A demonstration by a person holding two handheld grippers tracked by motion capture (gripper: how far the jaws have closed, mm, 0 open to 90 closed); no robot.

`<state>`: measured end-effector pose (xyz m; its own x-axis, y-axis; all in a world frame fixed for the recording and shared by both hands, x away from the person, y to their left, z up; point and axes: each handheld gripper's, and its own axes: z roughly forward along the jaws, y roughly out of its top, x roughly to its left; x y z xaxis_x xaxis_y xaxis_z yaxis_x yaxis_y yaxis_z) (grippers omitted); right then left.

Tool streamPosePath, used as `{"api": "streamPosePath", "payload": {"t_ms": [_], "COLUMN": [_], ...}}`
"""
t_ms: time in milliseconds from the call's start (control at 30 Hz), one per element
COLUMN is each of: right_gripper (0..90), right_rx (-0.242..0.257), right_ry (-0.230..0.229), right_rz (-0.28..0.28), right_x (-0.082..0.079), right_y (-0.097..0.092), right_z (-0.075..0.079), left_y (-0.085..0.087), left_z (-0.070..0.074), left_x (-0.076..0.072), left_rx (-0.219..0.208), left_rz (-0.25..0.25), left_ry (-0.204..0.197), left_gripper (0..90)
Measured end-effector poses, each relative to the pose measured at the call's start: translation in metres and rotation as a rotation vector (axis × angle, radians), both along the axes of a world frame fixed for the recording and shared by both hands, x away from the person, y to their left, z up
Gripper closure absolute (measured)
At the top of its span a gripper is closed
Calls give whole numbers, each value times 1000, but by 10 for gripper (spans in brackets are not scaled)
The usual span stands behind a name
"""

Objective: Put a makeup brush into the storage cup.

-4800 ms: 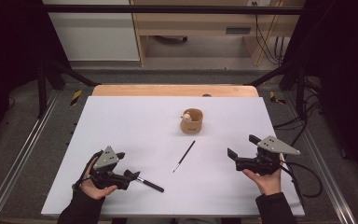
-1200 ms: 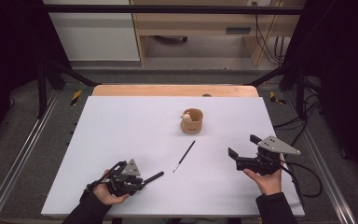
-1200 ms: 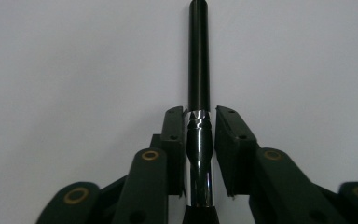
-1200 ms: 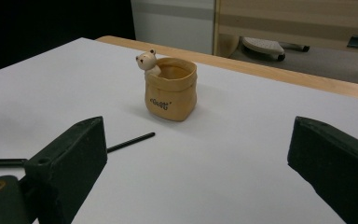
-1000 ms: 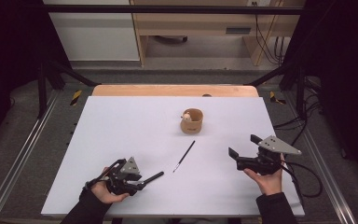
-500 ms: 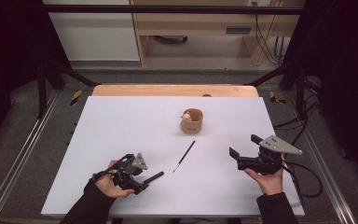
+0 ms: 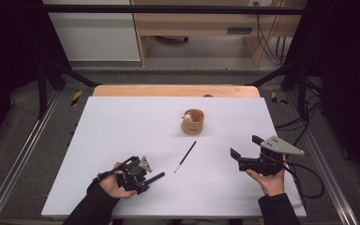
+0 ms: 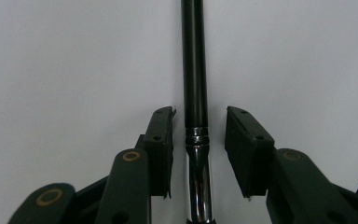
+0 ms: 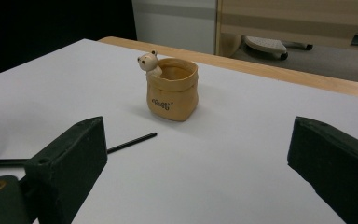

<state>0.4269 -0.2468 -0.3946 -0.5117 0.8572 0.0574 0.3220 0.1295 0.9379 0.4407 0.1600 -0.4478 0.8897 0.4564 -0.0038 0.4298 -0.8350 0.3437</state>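
A black pen [image 8: 194, 70] with a chrome band lies on the white table [image 7: 122, 122], running straight between the jaws of my left gripper [image 8: 199, 112]. Both pads stand a little off the pen, so the gripper is open around it. In the high view the left gripper [image 7: 143, 174] sits near the front left, with the pen [image 7: 154, 178] poking out to the right. My right gripper [image 7: 244, 146] hovers open at the front right, holding nothing. A tan fabric cup [image 7: 193, 122] with a small bear figure stands mid-table, and the right gripper view shows the cup [image 9: 171, 88] ahead.
A thin black stick [image 7: 185, 157] lies between the two grippers, in front of the cup, also visible as the stick [image 9: 130, 141] in the right gripper view. A wooden strip [image 7: 176, 91] borders the table's far edge. Cables [image 7: 309, 176] trail at the right.
My left hand has shifted right and rolled over the pen, whose free end now points up and right instead of down and right. The right gripper has stayed put.
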Motion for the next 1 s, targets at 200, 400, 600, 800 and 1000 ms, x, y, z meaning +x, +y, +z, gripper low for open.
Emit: {"api": "streamPosePath", "payload": {"t_ms": [200, 400, 600, 800, 1000], "right_gripper": [51, 51, 51, 50, 50], "right_rx": [-1, -4, -9, -8, -10], "right_ry": [5, 10, 12, 15, 14], "right_rz": [3, 6, 11, 11, 13], "right_x": [0, 1, 1, 1, 1], "right_y": [1, 1, 2, 2, 2], "right_z": [0, -1, -2, -2, -2], "left_y": [1, 1, -2, -3, -4], "left_z": [0, 0, 0, 0, 1], "left_x": [0, 1, -1, -1, -2], "left_rx": [3, 2, 11, 18, 23], "left_rz": [18, 25, 17, 9, 4], "left_ry": [-1, -1, 2, 1, -6], "left_gripper": [663, 712, 762, 780, 785]}}
